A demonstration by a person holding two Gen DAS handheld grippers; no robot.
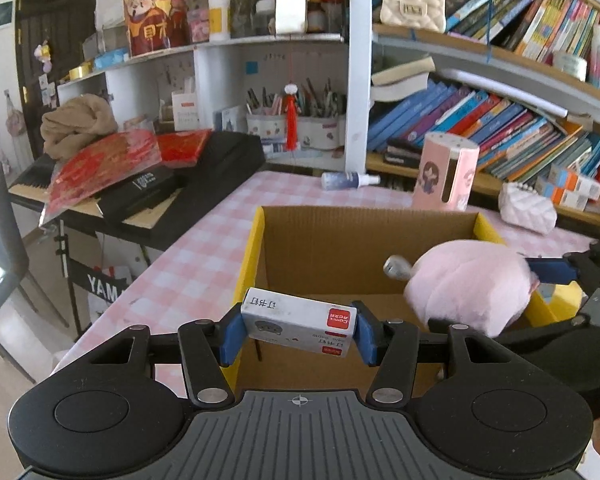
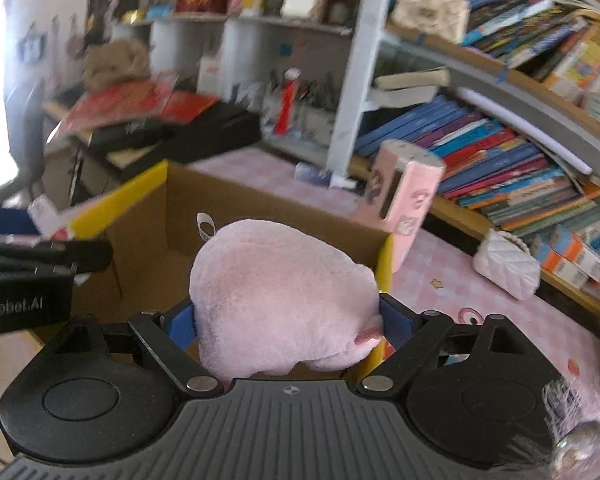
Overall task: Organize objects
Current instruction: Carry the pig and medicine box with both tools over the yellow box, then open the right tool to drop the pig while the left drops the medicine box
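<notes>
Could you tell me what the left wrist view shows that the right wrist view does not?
Only the left wrist view shows the left hand-held gripper clamped on the white staple box above the cardboard box, with the print on the staple box sharp enough to make out.

Only the right wrist view shows the right hand-held gripper with both pads against the pink plush toy, and a cartoon print on the tablecloth.

Both show the cardboard box, the plush toy, the pink canister and the bookshelf.
</notes>
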